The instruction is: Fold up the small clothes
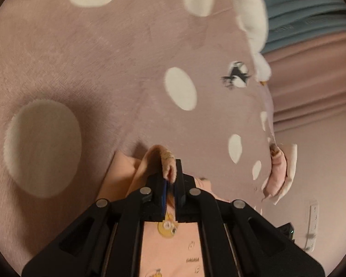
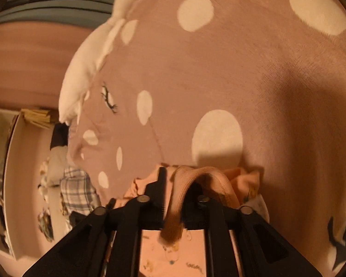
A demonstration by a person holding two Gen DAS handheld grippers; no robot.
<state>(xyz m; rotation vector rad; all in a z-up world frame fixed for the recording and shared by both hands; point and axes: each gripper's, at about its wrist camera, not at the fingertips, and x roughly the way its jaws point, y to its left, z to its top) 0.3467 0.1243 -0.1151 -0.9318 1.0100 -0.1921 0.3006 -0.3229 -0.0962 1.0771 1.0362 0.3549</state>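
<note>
A peach garment [image 1: 170, 254] with small cartoon prints lies on a pink blanket with white dots [image 1: 103, 57], right under both grippers. My left gripper [image 1: 169, 173] is shut on the garment's ribbed edge [image 1: 166, 159], which sticks up between the black fingers. In the right wrist view the same garment [image 2: 173, 254] bunches in front of my right gripper [image 2: 183, 180]. Its jaws stand apart. A ribbed band [image 2: 205, 175] loops loosely between them and drapes over the right finger, hiding its tip.
A white plush goose [image 1: 251, 11] lies along the blanket's far edge [image 2: 87, 64]. Folded pink clothes [image 1: 279, 173] sit at the blanket's edge. A plaid cloth [image 2: 78, 189] and a white shelf [image 2: 16, 161] are off to the left.
</note>
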